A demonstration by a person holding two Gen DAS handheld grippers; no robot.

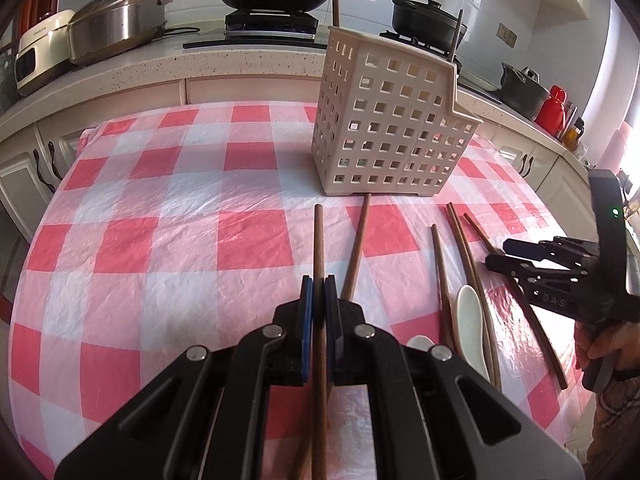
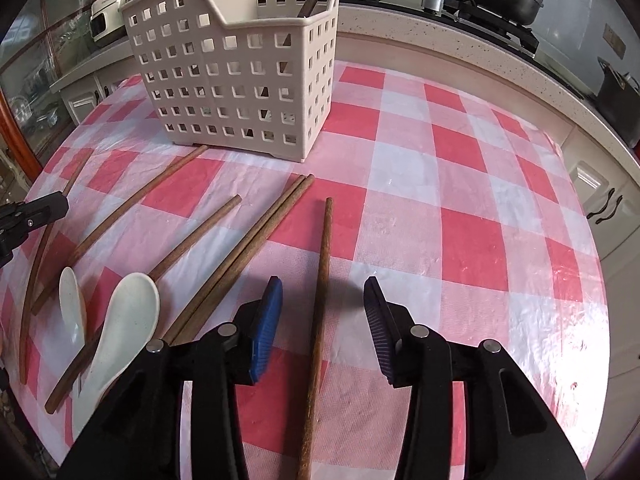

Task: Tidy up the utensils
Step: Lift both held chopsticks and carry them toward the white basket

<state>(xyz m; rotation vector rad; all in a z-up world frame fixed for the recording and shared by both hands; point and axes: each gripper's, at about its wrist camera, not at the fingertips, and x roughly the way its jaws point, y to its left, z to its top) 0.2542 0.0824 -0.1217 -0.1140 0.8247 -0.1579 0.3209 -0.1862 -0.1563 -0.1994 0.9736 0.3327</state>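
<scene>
- Left gripper [image 1: 319, 292] clenched on one wooden chopstick [image 1: 318, 240], stick running straight out ahead of the jaws.
- Right gripper [image 2: 323, 300] released, jaws apart, loose chopstick [image 2: 320, 280] on tablecloth [image 2: 460, 200] between them, pads not touching.
- Utensil basket [image 2: 236, 80] ahead-left of right jaws.
- Spoons [image 2: 128, 312] left of right jaws.

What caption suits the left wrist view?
Left gripper shut on a chopstick, facing the utensil basket.
</scene>
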